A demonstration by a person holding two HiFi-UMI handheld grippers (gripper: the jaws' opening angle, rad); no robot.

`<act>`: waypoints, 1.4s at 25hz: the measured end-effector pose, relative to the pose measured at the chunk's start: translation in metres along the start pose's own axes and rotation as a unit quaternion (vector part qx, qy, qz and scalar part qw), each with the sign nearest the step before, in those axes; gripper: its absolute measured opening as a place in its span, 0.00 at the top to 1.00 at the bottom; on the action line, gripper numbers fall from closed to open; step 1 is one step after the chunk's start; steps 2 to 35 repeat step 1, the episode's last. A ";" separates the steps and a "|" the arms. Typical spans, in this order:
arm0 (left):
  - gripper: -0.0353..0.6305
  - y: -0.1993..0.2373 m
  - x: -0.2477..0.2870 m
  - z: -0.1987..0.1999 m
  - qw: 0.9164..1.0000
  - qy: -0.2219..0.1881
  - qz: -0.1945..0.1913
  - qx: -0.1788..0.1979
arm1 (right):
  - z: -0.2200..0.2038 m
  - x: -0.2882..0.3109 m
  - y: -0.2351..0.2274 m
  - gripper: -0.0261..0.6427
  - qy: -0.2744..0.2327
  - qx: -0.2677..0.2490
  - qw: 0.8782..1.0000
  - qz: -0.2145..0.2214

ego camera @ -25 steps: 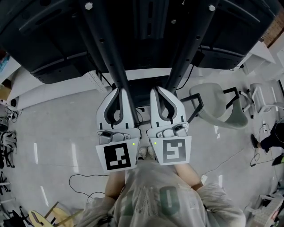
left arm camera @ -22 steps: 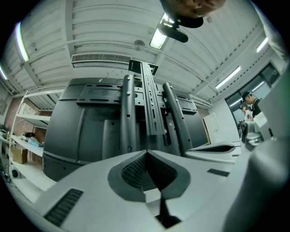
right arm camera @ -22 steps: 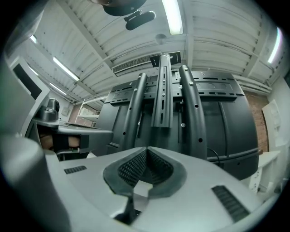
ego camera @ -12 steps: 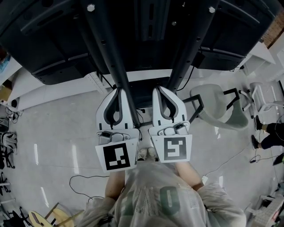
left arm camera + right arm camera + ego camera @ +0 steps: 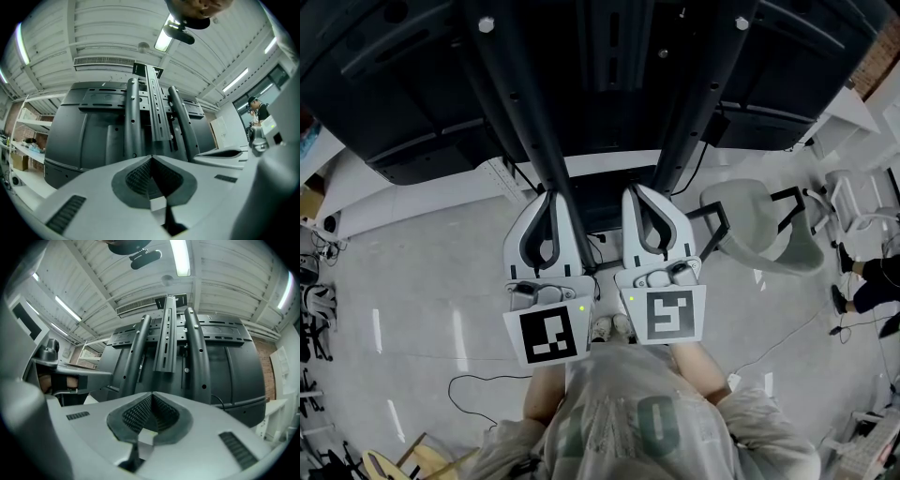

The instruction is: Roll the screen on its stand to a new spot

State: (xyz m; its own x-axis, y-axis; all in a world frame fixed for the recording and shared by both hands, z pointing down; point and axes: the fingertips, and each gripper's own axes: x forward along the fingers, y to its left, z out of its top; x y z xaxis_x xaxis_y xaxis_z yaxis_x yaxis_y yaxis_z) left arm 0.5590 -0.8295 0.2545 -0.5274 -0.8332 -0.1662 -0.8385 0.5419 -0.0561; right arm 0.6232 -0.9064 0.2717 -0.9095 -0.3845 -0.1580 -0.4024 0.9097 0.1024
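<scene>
Screen [image 5: 403, 84] on its stand fills the top of the head view, its dark back toward the person, standing on the pale floor [image 5: 412, 272]. At left, the left hand-held gripper [image 5: 551, 191] has its jaws together with nothing between them, its tip at the stand's left upright [image 5: 525, 103]. It may be pressing on the upright, but contact is unclear. Just beside it, the right hand-held gripper [image 5: 636, 190] is likewise closed and empty, its tip by the right upright [image 5: 705, 94]. Farther right stands a grey chair [image 5: 764, 230].
</scene>
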 end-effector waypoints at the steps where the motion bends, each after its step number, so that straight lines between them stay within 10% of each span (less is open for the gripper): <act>1: 0.92 -0.001 0.000 0.000 1.000 0.000 0.000 0.000 | 0.000 0.000 0.000 0.93 0.000 0.000 1.000 0.000; 35: 0.92 -0.001 0.000 0.000 1.000 0.000 0.000 0.000 | 0.000 0.000 0.000 0.93 0.000 0.000 1.000 0.000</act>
